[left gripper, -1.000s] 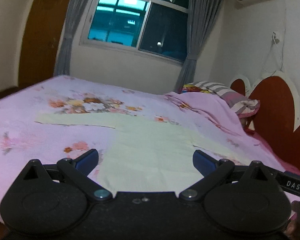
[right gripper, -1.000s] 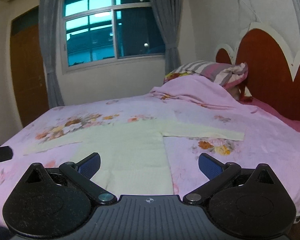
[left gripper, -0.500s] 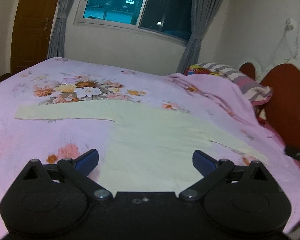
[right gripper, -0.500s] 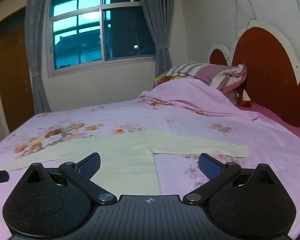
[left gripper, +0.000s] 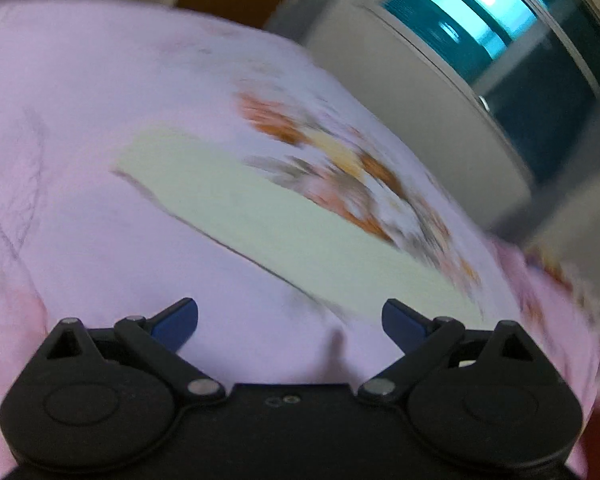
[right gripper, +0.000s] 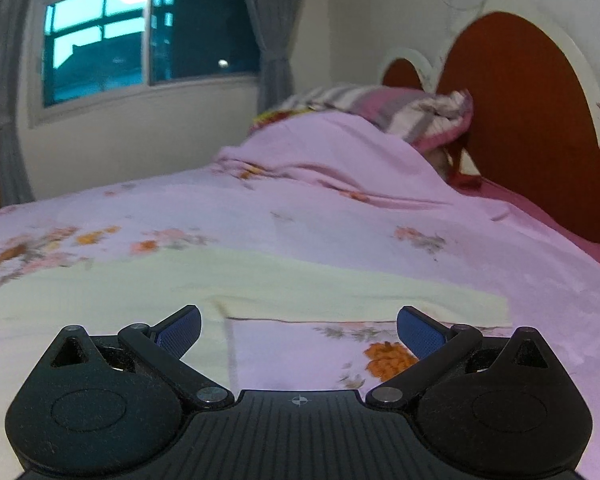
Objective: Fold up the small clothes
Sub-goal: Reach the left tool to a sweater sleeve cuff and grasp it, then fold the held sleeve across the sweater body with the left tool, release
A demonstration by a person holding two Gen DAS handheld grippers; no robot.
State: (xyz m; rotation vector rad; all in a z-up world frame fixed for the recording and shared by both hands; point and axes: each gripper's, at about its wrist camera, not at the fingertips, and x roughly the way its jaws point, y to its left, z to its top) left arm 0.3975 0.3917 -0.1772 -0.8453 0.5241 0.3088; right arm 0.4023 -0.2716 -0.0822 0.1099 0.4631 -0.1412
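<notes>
Pink floral bedsheet point(right gripper: 340, 216), pale yellow top point(right gripper: 260, 280) spread flat, both grippers' fingers wide apart, empty.

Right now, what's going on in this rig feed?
A person holds a gripper in each hand over a bed with a pink floral sheet, set to fold a pale yellow long-sleeved top lying flat on it. The left gripper is open, pointed at one sleeve; that view is motion-blurred. The right gripper is open too, low over the other sleeve near the underarm. Neither grips cloth, and no fold is made yet.
</notes>
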